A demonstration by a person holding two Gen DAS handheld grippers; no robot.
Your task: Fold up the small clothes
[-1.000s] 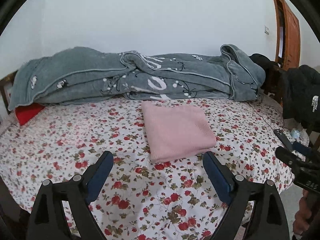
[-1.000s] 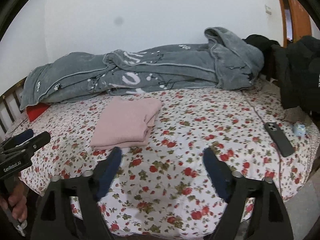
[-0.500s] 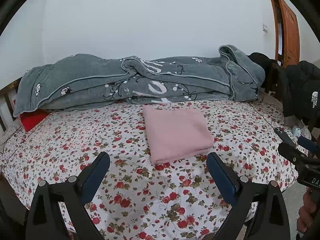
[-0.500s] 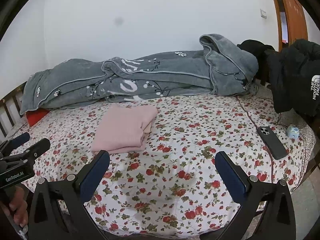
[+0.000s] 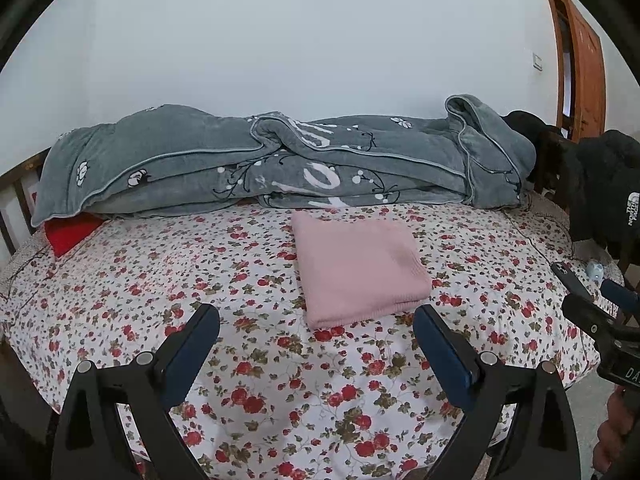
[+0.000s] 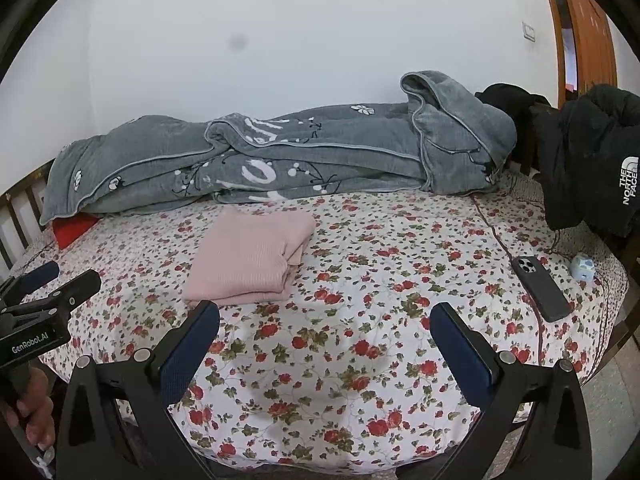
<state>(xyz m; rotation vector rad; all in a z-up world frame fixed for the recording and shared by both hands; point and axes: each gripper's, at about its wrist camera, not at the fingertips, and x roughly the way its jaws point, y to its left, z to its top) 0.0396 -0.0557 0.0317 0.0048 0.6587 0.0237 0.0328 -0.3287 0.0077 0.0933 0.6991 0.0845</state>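
Observation:
A pink garment [image 5: 360,272] lies folded into a neat rectangle on the flowered bed sheet [image 5: 160,280], a little in front of the grey blanket. My left gripper [image 5: 316,314] hovers just short of the garment's near edge, open wide with nothing between its blue pads. In the right wrist view the garment [image 6: 252,256] lies ahead and to the left. My right gripper [image 6: 325,310] is open over bare sheet [image 6: 360,360], empty. Each gripper shows at the edge of the other's view, held by a hand: the right gripper [image 5: 600,312] and the left gripper [image 6: 48,292].
A rumpled grey blanket [image 5: 280,168] runs along the wall at the back of the bed. A red cushion [image 5: 68,232] peeks out at the back left. A dark phone [image 6: 542,288] and a small blue object [image 6: 584,268] lie at the right edge. A black jacket [image 6: 592,160] hangs beside a wooden door [image 5: 580,60].
The right gripper's jaws have spread much wider and the left's slightly. Both views have drawn back a little from the bed. The pink garment has not moved.

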